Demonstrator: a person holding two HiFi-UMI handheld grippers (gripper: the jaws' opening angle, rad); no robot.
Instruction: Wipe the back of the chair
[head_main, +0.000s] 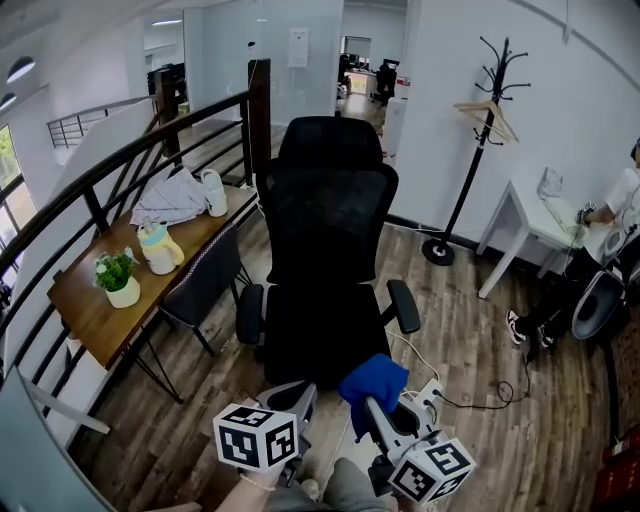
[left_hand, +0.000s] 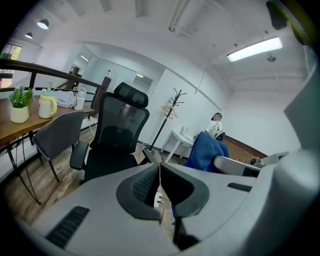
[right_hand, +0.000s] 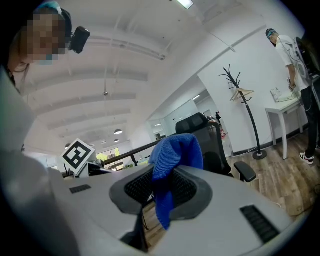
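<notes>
A black mesh office chair (head_main: 325, 260) stands in the middle of the wooden floor with its back toward me, its headrest (head_main: 330, 138) on top. It also shows in the left gripper view as the chair (left_hand: 117, 135) and behind the cloth in the right gripper view as the chair (right_hand: 212, 142). My right gripper (head_main: 372, 402) is shut on a blue cloth (head_main: 373, 381), which drapes over the jaws as the cloth (right_hand: 167, 167). My left gripper (head_main: 297, 398) is low beside it, jaws shut with nothing between them (left_hand: 159, 172). Both grippers hang short of the chair.
A wooden table (head_main: 130, 280) at left holds a potted plant (head_main: 118, 277), a yellow bottle (head_main: 160, 250), a kettle (head_main: 214, 192) and a cloth bundle, with a grey chair (head_main: 205, 285) tucked under. A railing (head_main: 130, 150) runs behind. A coat rack (head_main: 480, 120), white desk (head_main: 530, 222) and a seated person (head_main: 610, 230) are at right.
</notes>
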